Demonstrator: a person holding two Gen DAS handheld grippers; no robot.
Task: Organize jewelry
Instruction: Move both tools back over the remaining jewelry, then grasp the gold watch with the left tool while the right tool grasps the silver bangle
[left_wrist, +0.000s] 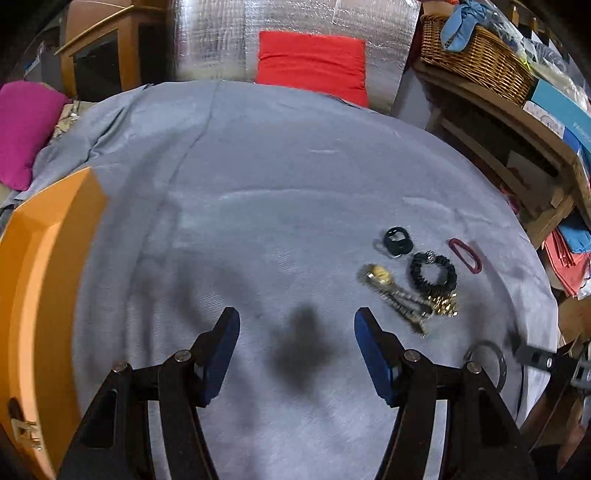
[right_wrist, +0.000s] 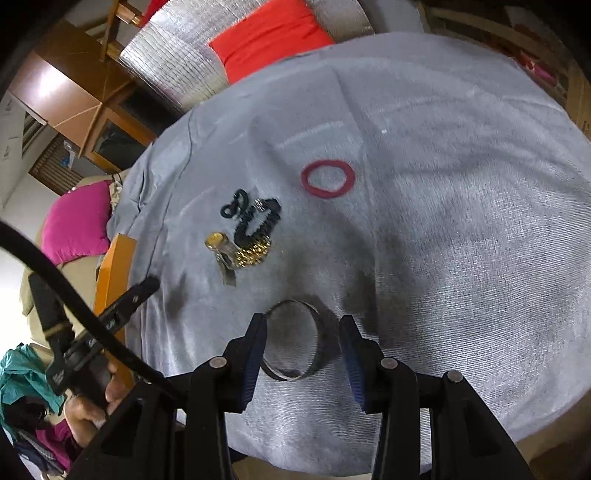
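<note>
On the grey cloth (left_wrist: 277, 184) lies a cluster of jewelry: a gold watch (left_wrist: 376, 275) (right_wrist: 216, 242), a gold chain (left_wrist: 445, 301) (right_wrist: 253, 254), a black coiled band (left_wrist: 417, 266) (right_wrist: 271, 218), a small black ring piece (left_wrist: 400, 236) (right_wrist: 232, 206) and a red band (left_wrist: 455, 242) (right_wrist: 328, 162). A metal bangle (left_wrist: 501, 365) (right_wrist: 320, 347) lies flat between the blue pads of my right gripper (right_wrist: 303, 325); a gap shows on its right side, so the jaws stand open around it. My left gripper (left_wrist: 295, 321) hovers open over bare cloth, left of the cluster. An orange box (left_wrist: 44, 277) (right_wrist: 114, 266) stands at the left.
Behind the cloth are a red cushion (left_wrist: 312, 62), a pink cushion (left_wrist: 26, 125) and silver foil sheeting. A wicker basket (left_wrist: 476, 55) sits on wooden shelving at the right. A black cable (right_wrist: 74, 295) and a hand (right_wrist: 92, 402) show at the left.
</note>
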